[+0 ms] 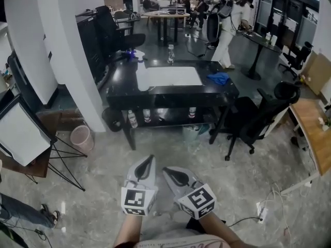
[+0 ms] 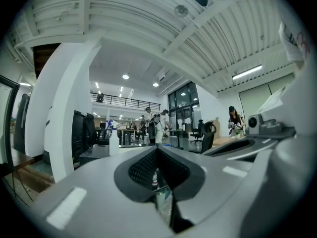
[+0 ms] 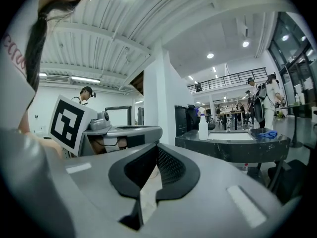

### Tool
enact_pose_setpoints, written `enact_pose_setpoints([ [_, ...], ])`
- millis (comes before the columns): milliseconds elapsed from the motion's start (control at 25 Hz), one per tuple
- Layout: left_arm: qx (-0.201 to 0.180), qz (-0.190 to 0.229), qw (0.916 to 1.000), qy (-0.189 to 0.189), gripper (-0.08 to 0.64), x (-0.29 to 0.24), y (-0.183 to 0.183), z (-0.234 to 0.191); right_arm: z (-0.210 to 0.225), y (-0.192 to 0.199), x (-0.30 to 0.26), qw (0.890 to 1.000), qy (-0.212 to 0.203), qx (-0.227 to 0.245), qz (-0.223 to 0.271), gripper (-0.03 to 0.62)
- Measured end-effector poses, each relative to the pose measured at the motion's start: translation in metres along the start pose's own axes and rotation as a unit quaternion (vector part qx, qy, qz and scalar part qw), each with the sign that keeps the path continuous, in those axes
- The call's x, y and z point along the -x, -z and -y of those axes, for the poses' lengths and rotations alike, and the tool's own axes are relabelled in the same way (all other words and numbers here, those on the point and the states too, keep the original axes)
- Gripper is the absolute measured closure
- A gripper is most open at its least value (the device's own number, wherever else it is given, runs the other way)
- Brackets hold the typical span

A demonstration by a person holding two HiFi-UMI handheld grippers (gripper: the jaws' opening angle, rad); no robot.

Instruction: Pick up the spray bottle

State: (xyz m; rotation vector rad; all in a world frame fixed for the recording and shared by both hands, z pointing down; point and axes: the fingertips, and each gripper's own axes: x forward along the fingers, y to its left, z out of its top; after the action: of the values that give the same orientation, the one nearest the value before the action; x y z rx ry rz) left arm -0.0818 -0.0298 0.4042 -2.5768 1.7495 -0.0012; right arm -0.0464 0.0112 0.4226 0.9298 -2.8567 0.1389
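Observation:
The spray bottle (image 1: pixel 138 56) is a small white bottle that stands at the back left corner of the black table (image 1: pixel 170 94), several steps ahead of me. The bottle (image 3: pixel 203 129) shows upright on the table's end in the right gripper view, and it (image 2: pixel 114 144) is small and pale in the left gripper view. My left gripper (image 1: pixel 150 160) and right gripper (image 1: pixel 168 170) are side by side low in the head view, over the floor and well short of the table. Both point level at the table. Their jaws are shut with nothing between them (image 2: pixel 157 150) (image 3: pixel 157 148).
A white mat (image 1: pixel 170 76), a clear water bottle (image 1: pixel 170 53) and a blue cloth (image 1: pixel 219 78) lie on the table. A black office chair (image 1: pixel 258 118) stands at its right, a white pillar (image 1: pixel 72 45) and a pink bin (image 1: pixel 81 137) at its left. People stand far behind.

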Motion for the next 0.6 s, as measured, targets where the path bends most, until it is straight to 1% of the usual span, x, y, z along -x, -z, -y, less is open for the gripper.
enact_pose_setpoints([
  [200,0.011,-0.001,0.9999,0.001,0.560,-0.010,0.008,-0.011,0.011,0.007,-0.009,1.000,0.010,-0.003,-0.013,0.591],
  [400,0.013,-0.008,0.9999,0.002,0.560,-0.026,0.016,-0.016,0.029,0.003,-0.017,1.000,0.019,-0.005,-0.007,0.591],
  [600,0.009,-0.015,0.9998,-0.007,0.559,-0.049,0.023,-0.030,0.048,0.003,-0.041,1.000,0.003,-0.014,-0.005,0.591],
])
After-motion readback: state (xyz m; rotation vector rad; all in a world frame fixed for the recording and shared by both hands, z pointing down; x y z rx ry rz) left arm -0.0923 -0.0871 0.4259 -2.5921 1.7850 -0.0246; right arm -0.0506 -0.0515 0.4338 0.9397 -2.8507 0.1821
